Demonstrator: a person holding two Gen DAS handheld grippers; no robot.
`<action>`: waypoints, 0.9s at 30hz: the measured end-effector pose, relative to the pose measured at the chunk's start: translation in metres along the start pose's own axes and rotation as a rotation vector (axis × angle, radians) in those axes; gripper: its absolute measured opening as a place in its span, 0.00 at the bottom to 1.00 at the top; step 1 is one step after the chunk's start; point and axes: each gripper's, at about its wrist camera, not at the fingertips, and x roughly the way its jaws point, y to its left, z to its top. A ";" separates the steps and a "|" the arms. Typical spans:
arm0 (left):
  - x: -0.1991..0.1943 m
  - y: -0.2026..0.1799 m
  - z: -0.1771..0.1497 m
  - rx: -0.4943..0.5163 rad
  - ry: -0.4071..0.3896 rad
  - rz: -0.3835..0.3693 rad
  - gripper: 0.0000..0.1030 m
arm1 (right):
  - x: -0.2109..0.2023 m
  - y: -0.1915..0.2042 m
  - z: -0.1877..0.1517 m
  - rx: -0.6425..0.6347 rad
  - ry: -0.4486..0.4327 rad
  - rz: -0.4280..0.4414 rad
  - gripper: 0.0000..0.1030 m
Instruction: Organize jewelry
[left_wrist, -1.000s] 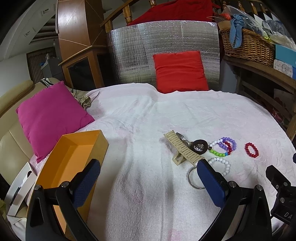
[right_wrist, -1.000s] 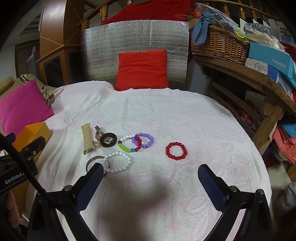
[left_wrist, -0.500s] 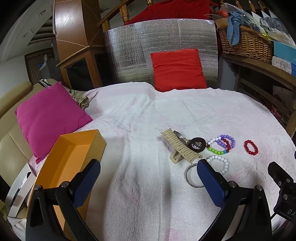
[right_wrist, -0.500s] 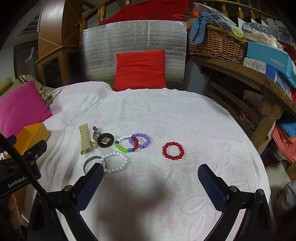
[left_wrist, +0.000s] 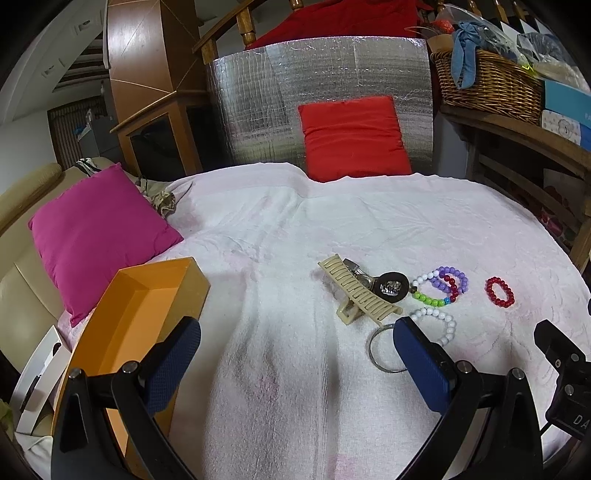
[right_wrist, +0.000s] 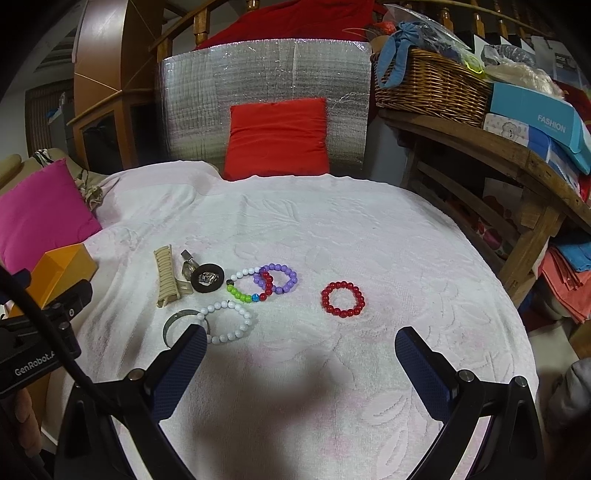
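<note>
Jewelry lies loose on the white towel-covered surface, both grippers spread wide and empty.

Red bead bracelet (right_wrist: 342, 299) sits alone toward the right edge; the purple bracelet (right_wrist: 279, 277) overlaps a multicolour bead bracelet (right_wrist: 246, 285), with a white bead bracelet (right_wrist: 229, 321) and a metal bangle (right_wrist: 176, 320) nearer the cameras. A beige hair clip (left_wrist: 360, 292) touches a black round piece (left_wrist: 392, 286). An orange box (left_wrist: 147, 306) stands open at the left edge. Left gripper (left_wrist: 295, 365) and right gripper (right_wrist: 301, 369) hover above the towel.
</note>
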 end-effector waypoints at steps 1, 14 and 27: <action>0.000 0.000 0.000 0.000 0.001 -0.002 1.00 | 0.000 0.000 0.000 0.000 0.000 0.000 1.00; 0.010 0.000 -0.001 -0.009 0.034 -0.026 1.00 | 0.003 -0.004 -0.001 0.001 0.003 -0.007 1.00; 0.063 0.010 0.014 -0.103 0.134 -0.135 1.00 | 0.026 -0.032 0.014 0.051 0.010 0.023 1.00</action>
